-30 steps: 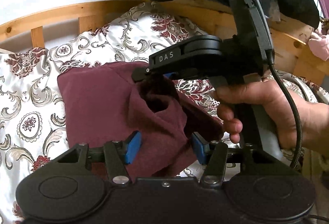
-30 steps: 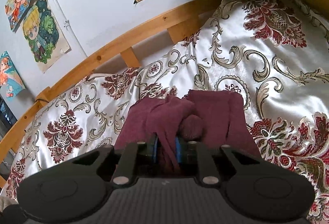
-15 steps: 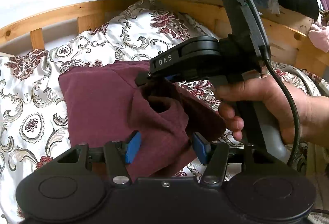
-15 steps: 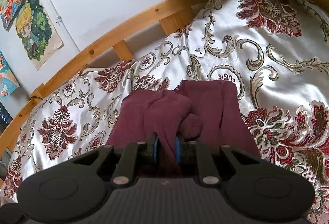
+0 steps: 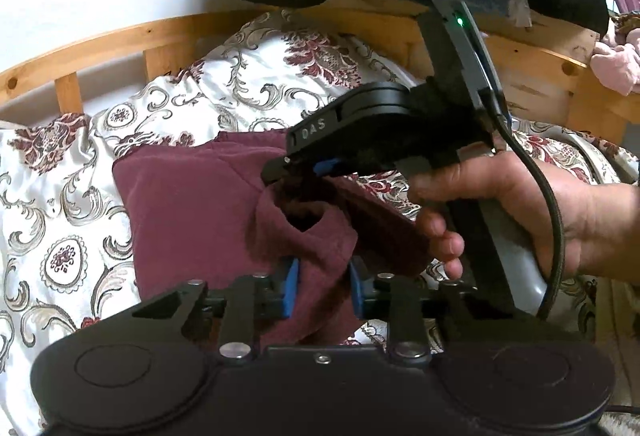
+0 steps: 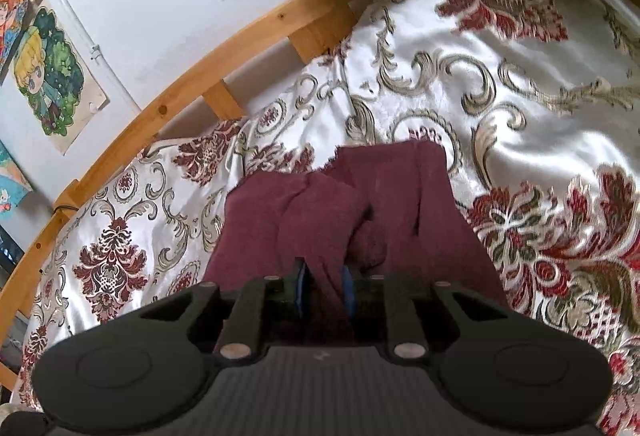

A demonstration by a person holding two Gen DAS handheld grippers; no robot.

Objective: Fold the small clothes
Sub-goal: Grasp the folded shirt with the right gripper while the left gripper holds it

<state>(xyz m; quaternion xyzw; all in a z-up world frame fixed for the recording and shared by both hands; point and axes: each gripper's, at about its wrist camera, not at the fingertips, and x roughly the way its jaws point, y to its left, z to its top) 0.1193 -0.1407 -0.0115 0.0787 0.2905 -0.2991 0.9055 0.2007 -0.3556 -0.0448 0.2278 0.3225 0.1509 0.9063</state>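
While both tongs grip cloth, the scene reads from left to right:
Bedspread (image 5: 48,195): white satin with dark red flowers, covering the bed up to the wooden rail (image 5: 100,43) at its far edge.
Maroon garment (image 5: 188,203): lying on the bedspread toward the far edge, its near part lifted off the bed into a bunched fold.
Left gripper (image 5: 322,288): blue pads narrowed onto the raised fold, cloth filling the gap between them.
Right gripper (image 5: 296,171): seen in the left view just beyond the left one, pinching the same fold higher up; in its own view (image 6: 324,292) the pads are closed on a strip of maroon cloth.
Right hand (image 5: 500,220): wrapped around the right gripper's handle.
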